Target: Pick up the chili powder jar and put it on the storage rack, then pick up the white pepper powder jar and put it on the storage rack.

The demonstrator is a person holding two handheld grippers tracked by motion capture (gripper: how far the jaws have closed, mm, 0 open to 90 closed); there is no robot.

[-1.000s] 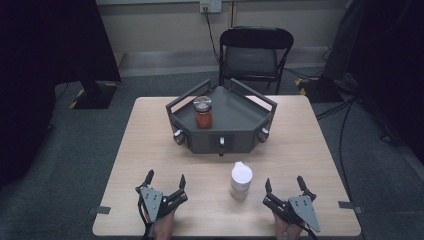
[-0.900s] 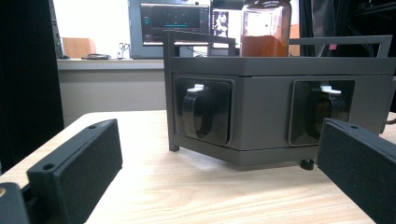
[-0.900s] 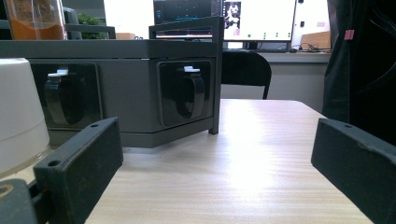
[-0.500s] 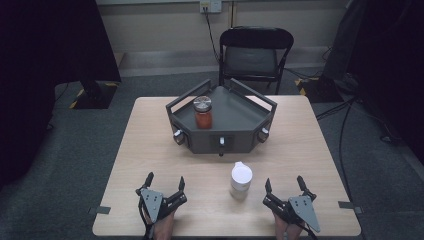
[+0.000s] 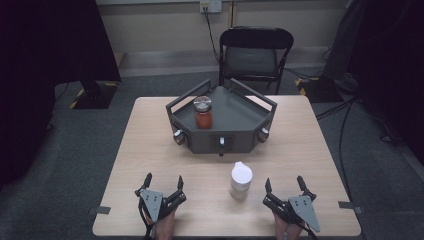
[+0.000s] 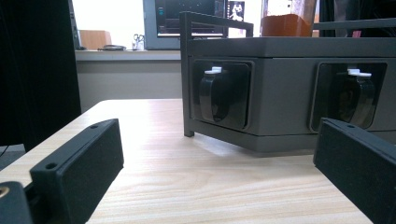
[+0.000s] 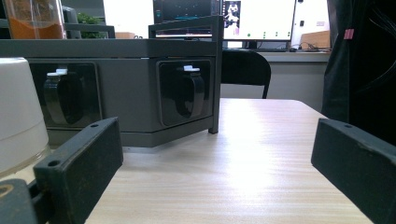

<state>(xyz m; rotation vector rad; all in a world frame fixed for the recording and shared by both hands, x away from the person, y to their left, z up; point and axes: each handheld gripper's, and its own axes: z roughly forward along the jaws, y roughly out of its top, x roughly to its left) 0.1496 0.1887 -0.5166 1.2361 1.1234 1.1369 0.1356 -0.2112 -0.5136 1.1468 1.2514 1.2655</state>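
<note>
White-capped jar — upright, between grippers.

A light wooden desk stands on grey carpet. Behind it a black folding chair faces a pale wall with a power socket. Dark curtains hang at both sides. Lit monitors glow on a counter beyond.

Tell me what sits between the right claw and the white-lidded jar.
Nothing visible. The right claw rests open on the table, and the white-lidded jar stands just to its left with bare tabletop between them. The grey tray lies farther back.
</note>
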